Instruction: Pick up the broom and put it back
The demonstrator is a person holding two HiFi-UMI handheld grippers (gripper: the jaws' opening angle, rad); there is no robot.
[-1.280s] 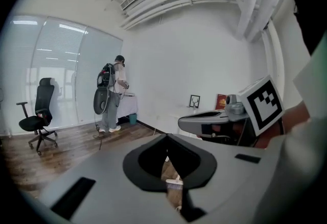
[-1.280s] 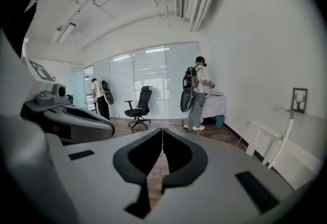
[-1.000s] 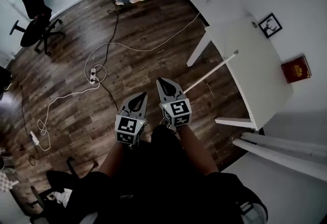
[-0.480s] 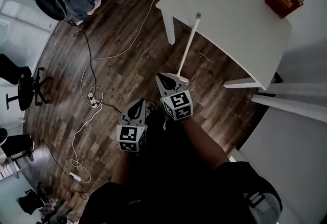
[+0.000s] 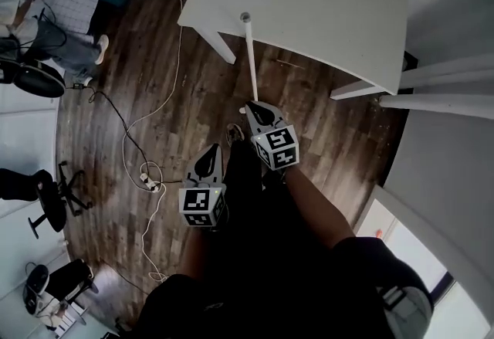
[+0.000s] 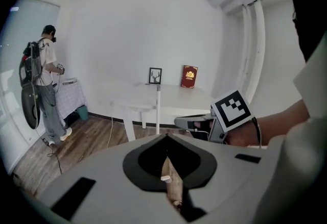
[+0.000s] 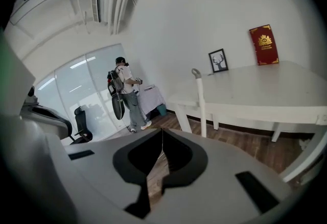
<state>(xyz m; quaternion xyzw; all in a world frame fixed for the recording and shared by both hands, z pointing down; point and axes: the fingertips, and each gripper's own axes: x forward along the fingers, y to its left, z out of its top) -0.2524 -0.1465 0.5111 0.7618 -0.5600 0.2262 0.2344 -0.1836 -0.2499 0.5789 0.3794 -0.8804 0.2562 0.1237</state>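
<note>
The broom is a white pole (image 5: 249,59) leaning with its top against the edge of the white table (image 5: 324,13). Its lower end and head are hidden behind my right gripper (image 5: 257,108). That gripper is shut and empty, its tip just short of the pole's lowest visible part. In the right gripper view the pole (image 7: 201,108) stands ahead, right of the shut right gripper (image 7: 162,131). My left gripper (image 5: 211,157) hangs lower left over the wood floor, shut and empty. In the left gripper view, the pole (image 6: 158,110) rises beyond the left gripper (image 6: 166,139).
A red book (image 7: 263,45) and a framed picture (image 7: 218,60) stand at the back of the table. White cables and a power strip (image 5: 148,175) trail over the floor at left. A person (image 6: 45,82) stands far left. White pipes (image 5: 448,83) run along the right wall.
Both grippers have moved toward the table. The right gripper now sits by the pole's lower end. The view has swung, so the table lies straight ahead.
</note>
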